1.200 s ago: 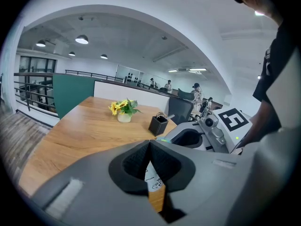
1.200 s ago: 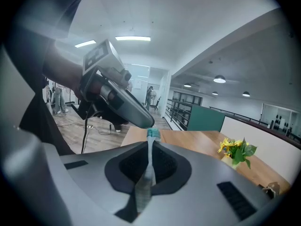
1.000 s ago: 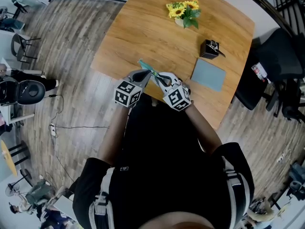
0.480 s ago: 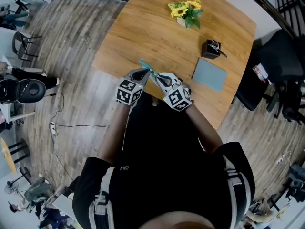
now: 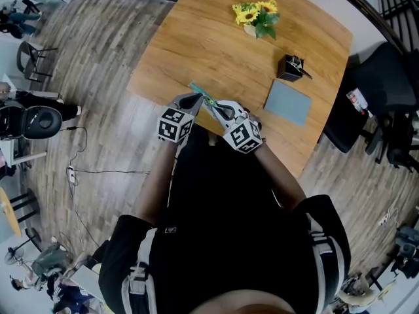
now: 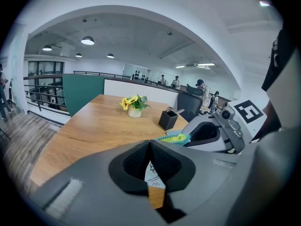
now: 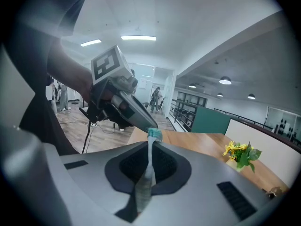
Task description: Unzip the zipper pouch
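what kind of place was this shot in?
Most likely an open-plan office or co-working floor: a wooden table with a black pen holder, a black office chair beside it, and, in the left gripper view, a railing and round ceiling lamps over a large open hall.

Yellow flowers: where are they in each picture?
Head view: flowers near the top, right of middle.
Left gripper view: flowers just left of centre.
Right gripper view: flowers at the right, below the middle.
Shared landmark: the wooden table they stand on.
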The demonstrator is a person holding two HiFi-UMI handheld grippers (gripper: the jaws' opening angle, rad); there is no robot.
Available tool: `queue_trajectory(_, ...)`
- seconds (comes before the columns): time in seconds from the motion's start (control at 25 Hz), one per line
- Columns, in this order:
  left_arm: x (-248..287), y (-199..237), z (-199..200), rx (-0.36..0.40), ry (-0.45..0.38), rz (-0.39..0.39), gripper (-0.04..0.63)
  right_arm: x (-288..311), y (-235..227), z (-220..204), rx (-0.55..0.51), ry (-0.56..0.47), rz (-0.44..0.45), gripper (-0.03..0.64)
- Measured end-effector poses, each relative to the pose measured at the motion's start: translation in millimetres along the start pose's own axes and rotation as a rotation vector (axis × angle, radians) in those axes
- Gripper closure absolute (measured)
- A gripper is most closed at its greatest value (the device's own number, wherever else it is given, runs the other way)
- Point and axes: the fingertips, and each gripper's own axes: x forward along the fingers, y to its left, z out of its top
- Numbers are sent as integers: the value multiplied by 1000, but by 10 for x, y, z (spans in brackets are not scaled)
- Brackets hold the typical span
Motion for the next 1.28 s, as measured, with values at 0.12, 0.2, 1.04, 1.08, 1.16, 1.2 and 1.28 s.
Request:
queue_trajectory(0.12, 12, 40, -16, -7, 0, 12, 594, -1, 3, -9, 0, -1, 2, 607)
queue_trajectory(0.2, 18, 61, -33, -14, 0, 19, 594, -1, 12, -21, 1, -1, 3, 607)
queue_trajectory(1.04, 59, 231, -107, -24, 24, 69, 593, -56, 15, -45, 7, -13, 8, 607)
queue_trajectory(1.08, 55, 226, -105, -21, 25, 68, 593, -63, 19, -47, 10, -13, 7, 607)
queue_trajectory(1.16, 48, 210, -106, -15, 30, 70, 592, -80, 32, -47, 14, -15, 5, 607)
queue_trajectory(1.2, 49, 206, -111, -13, 32, 73, 593, -87, 42, -49, 14, -17, 6, 607)
queue_trajectory(1.28, 65, 205, -123, -11, 35, 78, 592, -94, 57, -61, 13, -19, 8, 607)
